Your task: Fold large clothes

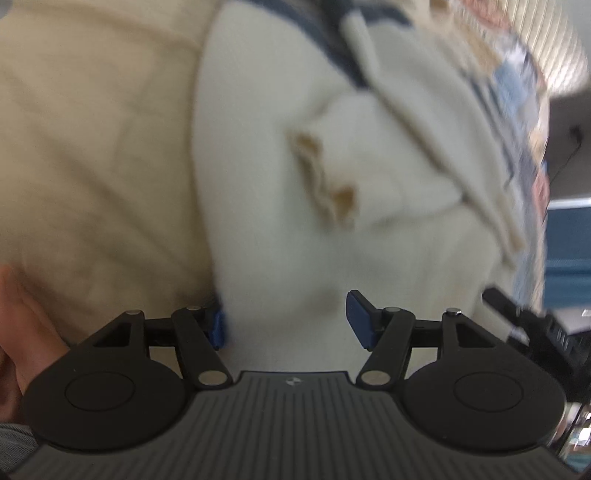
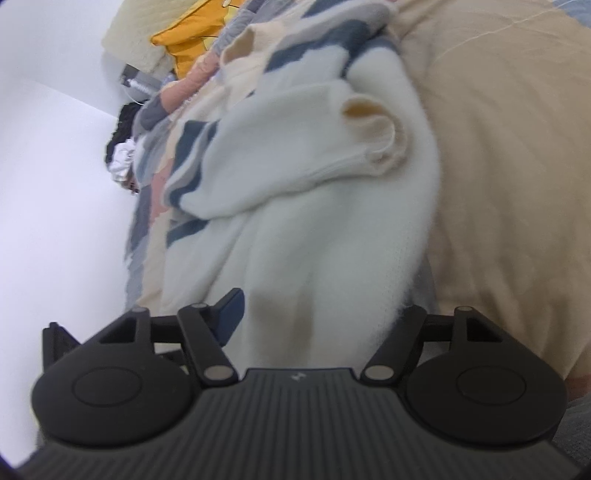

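A fluffy white sweater with navy stripes [image 1: 332,177] lies bunched on a beige bedsheet [image 1: 92,147]; its cream-lined cuff [image 1: 325,177] sits mid-frame. My left gripper [image 1: 286,325] is spread wide over the sweater's near edge, fabric lying between its blue pads [image 1: 360,317]. In the right wrist view the same sweater [image 2: 314,229] and its cuff [image 2: 373,129] show. My right gripper [image 2: 321,314] is also spread wide with the fuzzy edge between its jaws; the right fingertip is buried in fabric.
A patchwork quilt [image 2: 155,192] runs along the bed's far side, with a yellow pillow [image 2: 195,33] and a dark bundle [image 2: 122,140] near the white wall [image 2: 55,184]. The other gripper's black body [image 1: 535,328] sits at the right. A hand [image 1: 22,332] shows at the left.
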Demonstrator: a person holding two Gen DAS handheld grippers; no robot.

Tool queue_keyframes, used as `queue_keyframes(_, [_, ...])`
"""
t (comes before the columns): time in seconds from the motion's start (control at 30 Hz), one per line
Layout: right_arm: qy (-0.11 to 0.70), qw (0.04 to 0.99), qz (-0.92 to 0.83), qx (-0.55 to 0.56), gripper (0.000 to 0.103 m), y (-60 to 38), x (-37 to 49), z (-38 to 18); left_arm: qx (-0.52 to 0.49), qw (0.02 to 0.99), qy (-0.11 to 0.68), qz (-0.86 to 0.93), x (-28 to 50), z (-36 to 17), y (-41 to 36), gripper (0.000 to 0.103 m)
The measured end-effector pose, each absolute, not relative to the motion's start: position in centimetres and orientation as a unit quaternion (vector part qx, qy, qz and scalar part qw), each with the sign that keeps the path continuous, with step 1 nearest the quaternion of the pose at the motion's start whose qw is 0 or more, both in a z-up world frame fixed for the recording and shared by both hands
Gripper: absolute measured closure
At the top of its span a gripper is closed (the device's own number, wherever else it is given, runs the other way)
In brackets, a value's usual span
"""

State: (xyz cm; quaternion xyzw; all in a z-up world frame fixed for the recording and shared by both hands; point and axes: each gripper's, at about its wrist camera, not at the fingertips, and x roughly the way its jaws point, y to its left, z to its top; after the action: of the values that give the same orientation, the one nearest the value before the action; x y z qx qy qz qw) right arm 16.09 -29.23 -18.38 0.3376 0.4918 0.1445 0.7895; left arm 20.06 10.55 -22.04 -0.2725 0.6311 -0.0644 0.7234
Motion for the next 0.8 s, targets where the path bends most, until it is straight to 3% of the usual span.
queue_keyframes(0.1, [0.520,0.781,0.116,0.325,0.054,-29.1,16.8,-19.0,-0.249,0.738,0.626,-0.049,20.1,-21.7,9.8,0.044])
queue_keyframes(0.13, [0.525,0.782,0.107,0.318,0.064,-29.1,16.8,-19.1,-0.242,0.745,0.620,-0.046,20.0,-21.4,9.6,0.051])
queue_keyframes(0.23, [0.513,0.796,0.099,0.306,0.077,-29.1,16.3,-18.7,-0.258,0.762,0.592,-0.044,19.7,-20.3,10.3,0.079])
queue_keyframes(0.27, [0.502,0.802,0.104,0.307,0.077,-29.2,15.9,-18.4,-0.273,0.765,0.581,-0.045,19.4,-19.9,10.8,0.083])
queue_keyframes(0.47, [0.421,0.817,0.152,0.362,0.083,-31.2,14.9,-15.6,-0.301,0.810,0.498,-0.075,17.7,-14.4,12.8,0.088])
queue_keyframes(0.8, [0.309,0.838,0.243,0.379,0.085,-32.8,12.1,-5.4,-0.344,0.851,0.371,-0.140,12.2,-1.2,16.6,0.089])
